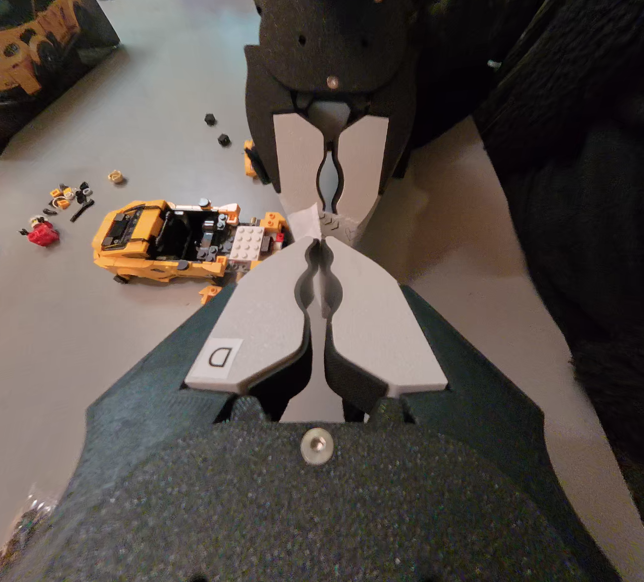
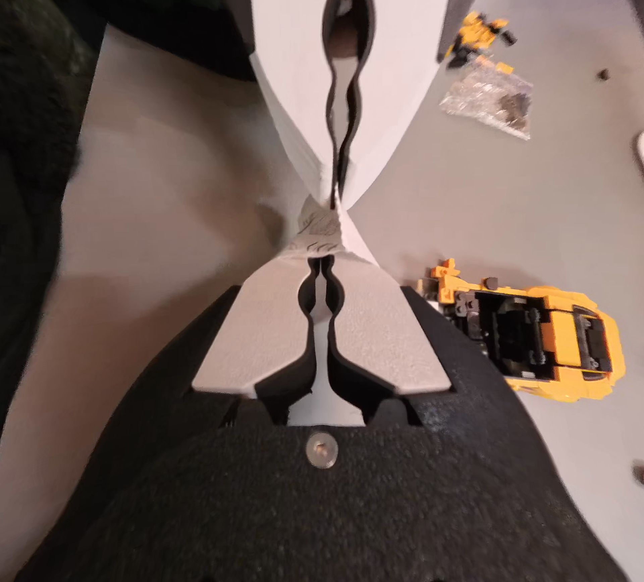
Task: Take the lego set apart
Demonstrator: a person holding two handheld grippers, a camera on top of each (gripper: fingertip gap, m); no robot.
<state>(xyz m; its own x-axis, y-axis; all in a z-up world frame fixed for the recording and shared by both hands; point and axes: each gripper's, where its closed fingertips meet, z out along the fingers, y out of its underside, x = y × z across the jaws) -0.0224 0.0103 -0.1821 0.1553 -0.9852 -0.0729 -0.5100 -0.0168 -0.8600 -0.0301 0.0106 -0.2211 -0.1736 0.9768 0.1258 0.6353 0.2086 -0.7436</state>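
The yellow lego car [image 1: 170, 245] lies part-stripped on the grey table [image 1: 167, 77], left of the left gripper [image 1: 319, 245] and right gripper [image 2: 322, 257], both clamped tip-to-tip on one small grey piece [image 2: 319, 234], seemingly to pull it apart.

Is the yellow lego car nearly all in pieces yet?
Not yet. Done: the car has lost its roof, and small loose parts and a red minifigure lie on the table. In hand: the left gripper and the right gripper, both shut, pinch one small grey piece between their tips. Left: most of the yellow body is together.
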